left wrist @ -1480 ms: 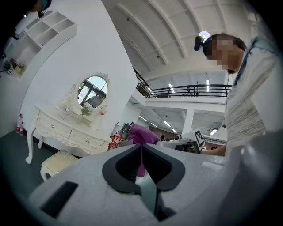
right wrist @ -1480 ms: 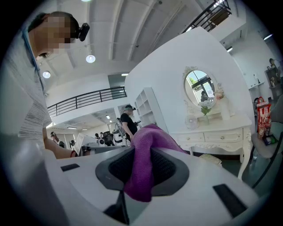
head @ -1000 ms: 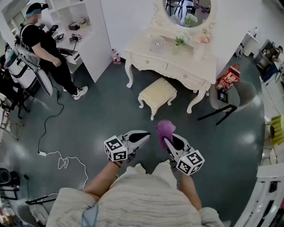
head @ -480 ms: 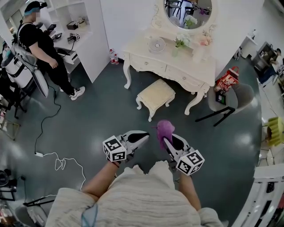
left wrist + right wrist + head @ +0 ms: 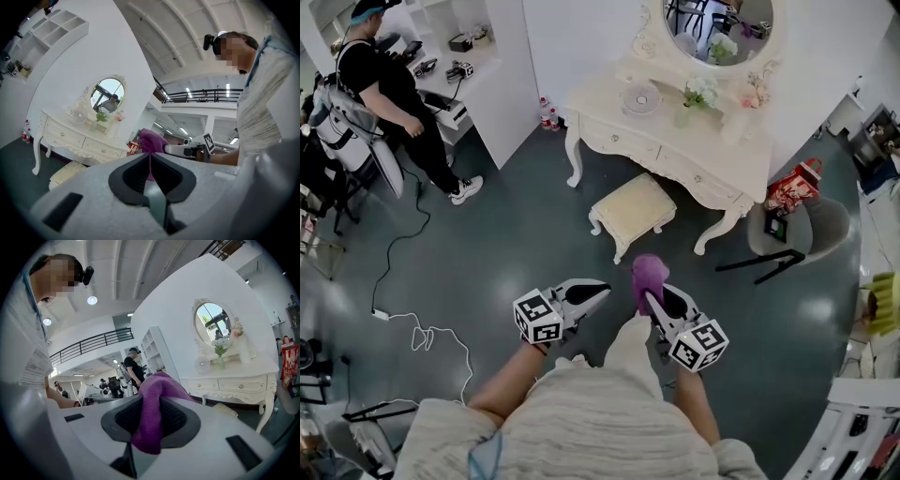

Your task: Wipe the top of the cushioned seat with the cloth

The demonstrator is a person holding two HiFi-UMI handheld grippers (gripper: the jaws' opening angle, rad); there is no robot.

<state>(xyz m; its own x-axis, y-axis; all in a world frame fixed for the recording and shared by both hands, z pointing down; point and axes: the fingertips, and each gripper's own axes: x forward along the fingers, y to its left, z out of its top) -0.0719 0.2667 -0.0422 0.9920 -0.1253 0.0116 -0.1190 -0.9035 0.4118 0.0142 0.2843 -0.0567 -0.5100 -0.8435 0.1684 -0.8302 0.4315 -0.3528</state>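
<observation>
- Purple cloth [image 5: 649, 274]: bunched and clamped between the jaws of the right gripper [image 5: 654, 298]. A fold stands up above the jaw tips and another hangs down between the pads.
- Left gripper [image 5: 598, 289]: jaws fully together with nothing between them. It is held just beside the right gripper, at about the same height.
- Cushioned seat [image 5: 631, 208]: a cream stool with curved legs. It stands on the dark grey floor [image 5: 487, 253] in front of the dressing table [image 5: 675, 141], well apart from both grippers. The cloth is not touching it.
- Path to the seat: only open floor lies between the grippers and the stool.
- Right of the table: a grey chair [image 5: 811, 225] with a red bag [image 5: 797, 185] just beside it.
- Behind the table: an oval mirror [image 5: 717, 23] on the wall. Small items and flowers stand on the tabletop.
- Left side: a white shelf unit [image 5: 502, 84], with a person in black [image 5: 384, 84] standing at it. A white cable [image 5: 422, 333] trails across the floor.
- Change since one second ago: the seat and the dressing table sit slightly lower and further right in the head view. The person in black appears nearer the top-left corner.
- Unchanged: the right gripper still clamps the cloth, the left is still closed and empty, and the seat top has not been touched.
</observation>
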